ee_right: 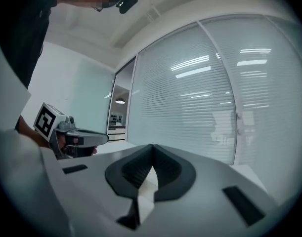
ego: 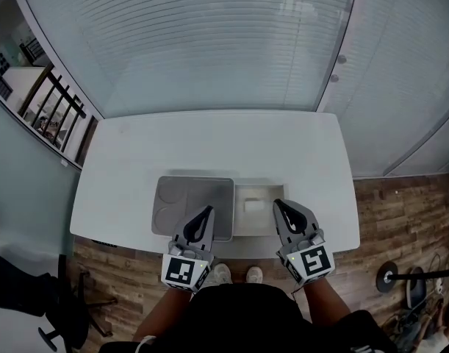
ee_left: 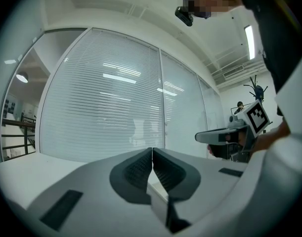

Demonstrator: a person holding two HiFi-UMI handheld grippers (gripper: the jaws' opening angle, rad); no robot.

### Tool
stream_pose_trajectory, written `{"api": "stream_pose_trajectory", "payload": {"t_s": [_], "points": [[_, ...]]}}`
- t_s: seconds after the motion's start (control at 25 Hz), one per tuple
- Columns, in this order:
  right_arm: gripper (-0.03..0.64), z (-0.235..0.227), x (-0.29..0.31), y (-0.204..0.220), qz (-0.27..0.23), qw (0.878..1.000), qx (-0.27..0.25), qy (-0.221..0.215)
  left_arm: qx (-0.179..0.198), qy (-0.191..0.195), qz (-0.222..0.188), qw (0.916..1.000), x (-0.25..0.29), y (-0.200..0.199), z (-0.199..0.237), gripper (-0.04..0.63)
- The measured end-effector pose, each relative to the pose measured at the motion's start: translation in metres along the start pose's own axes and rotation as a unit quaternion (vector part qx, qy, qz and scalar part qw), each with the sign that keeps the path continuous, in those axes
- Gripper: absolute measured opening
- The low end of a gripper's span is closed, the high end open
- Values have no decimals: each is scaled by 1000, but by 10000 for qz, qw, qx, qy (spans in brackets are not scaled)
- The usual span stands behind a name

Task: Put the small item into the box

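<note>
In the head view a shallow open box (ego: 259, 188) lies on the white table (ego: 209, 142) near its front edge. A small white item (ego: 253, 206) rests inside it. A grey lid (ego: 181, 201) with round recesses lies just left of the box. My left gripper (ego: 208, 209) hovers over the lid's right edge, jaws shut and empty. My right gripper (ego: 277, 203) hovers at the box's right rim, also shut on nothing. The left gripper view shows its own gripper (ee_left: 152, 149) closed tip to tip, and the right gripper view shows its gripper (ee_right: 152, 147) closed the same way.
A glass wall with blinds (ego: 209, 43) stands behind the table. Wooden floor (ego: 400, 219) lies to the right, and a black chair (ego: 33, 293) stands at the lower left. Both gripper views point at the blinds, and each shows the other gripper off to one side.
</note>
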State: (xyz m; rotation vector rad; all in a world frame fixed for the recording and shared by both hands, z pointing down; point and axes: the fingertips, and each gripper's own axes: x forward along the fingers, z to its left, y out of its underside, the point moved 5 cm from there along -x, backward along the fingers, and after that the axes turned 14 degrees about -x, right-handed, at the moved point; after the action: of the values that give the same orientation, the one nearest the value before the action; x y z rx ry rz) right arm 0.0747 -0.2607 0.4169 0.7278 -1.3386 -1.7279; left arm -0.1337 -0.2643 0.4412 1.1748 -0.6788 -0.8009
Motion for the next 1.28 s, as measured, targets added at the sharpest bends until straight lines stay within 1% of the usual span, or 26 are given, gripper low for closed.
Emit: {"api": "stream_pose_trajectory", "payload": {"t_s": [0.12,0.2,0.28,0.44,0.56,0.68,0.76,0.8,0.92,1.12,1.28], "points": [[5,0,-7,-5,-62,9996,-27,277,-42,27,-35,10000,0,-1,0,14],[5,2,-9,-7,-277,9992,30,303,-79,31,-34,10000,0,-3,-1,14],[5,1,-11,-8,-310,9989,26,338,-51,70,-75,9999,0,-4,-3,14],[3,-6,-14,-9,183,9987,-71,464,-58,103,-139,9998,3,-2,-6,13],[3,-5,-14,-9,-152,9988,5,461,-63,107,-105,9999,2,-2,-6,14],[3,-4,-14,-7,-91,9988,-17,487,-46,78,-103,9999,-1,-4,-7,14],[3,-4,-14,-6,43,9987,-49,500,-23,75,-104,9999,-3,-3,-7,14],[3,-4,-14,-6,33,9988,-52,491,-19,73,-93,9999,-4,-3,-7,14],[3,1,-13,-7,-219,9988,-89,438,-67,50,-74,9999,-5,-1,-7,14],[3,3,-14,-6,-166,9986,-274,423,-78,91,-103,9999,-6,3,-9,14],[3,2,-16,-7,-143,9985,-319,418,-120,89,-108,9998,-7,1,-9,14]]}}
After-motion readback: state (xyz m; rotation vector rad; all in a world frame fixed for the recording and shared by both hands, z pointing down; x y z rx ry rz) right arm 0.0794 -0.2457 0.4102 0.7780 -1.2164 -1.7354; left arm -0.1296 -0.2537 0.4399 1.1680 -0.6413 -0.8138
